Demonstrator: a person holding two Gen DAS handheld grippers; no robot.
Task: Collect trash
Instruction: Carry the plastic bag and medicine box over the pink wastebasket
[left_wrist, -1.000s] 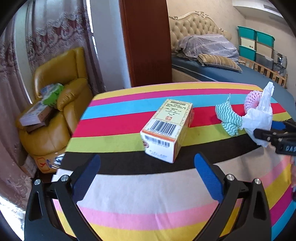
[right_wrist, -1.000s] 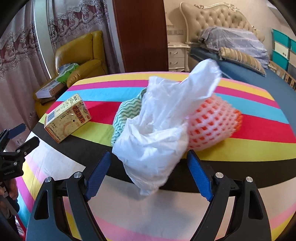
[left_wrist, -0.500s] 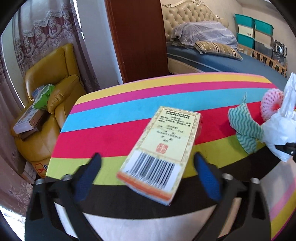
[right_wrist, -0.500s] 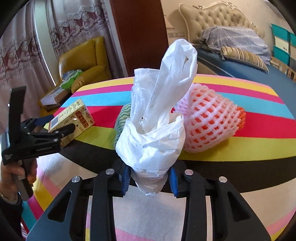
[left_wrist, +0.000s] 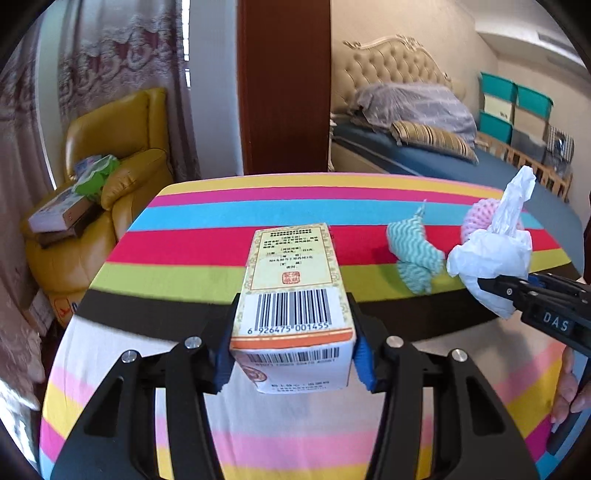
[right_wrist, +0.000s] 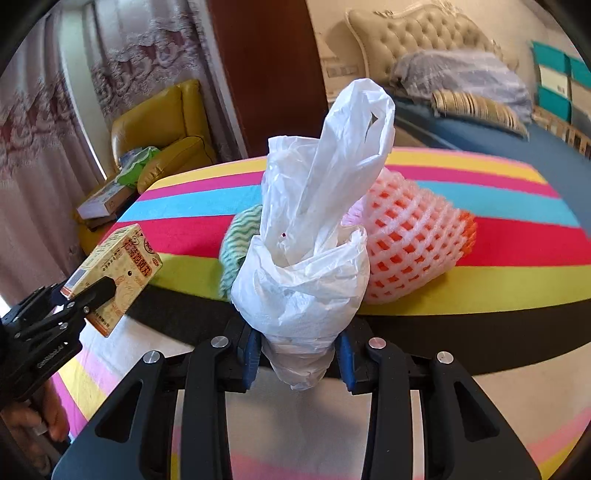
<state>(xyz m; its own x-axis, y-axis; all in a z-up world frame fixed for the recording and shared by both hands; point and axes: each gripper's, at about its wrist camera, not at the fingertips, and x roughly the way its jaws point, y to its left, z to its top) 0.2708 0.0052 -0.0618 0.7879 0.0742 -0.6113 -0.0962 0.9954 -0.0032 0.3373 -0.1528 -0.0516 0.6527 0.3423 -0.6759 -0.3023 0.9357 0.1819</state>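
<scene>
- The carton (left_wrist: 295, 295), earlier lying skewed on the striped cloth (left_wrist: 207, 258), is now clamped by the just-closing left gripper (left_wrist: 291, 360).
- The white bag (right_wrist: 306, 258) is gripped by the right gripper (right_wrist: 297, 354) (net-wrapped fruit (right_wrist: 417, 243) at 2 o'clock).

The box (left_wrist: 295, 295) is on the left of the table (left_wrist: 184, 280). The cloth (left_wrist: 415, 254) is right of it. The bag (left_wrist: 491, 254) is further right, with the net (right_wrist: 413, 240) behind it.
</scene>
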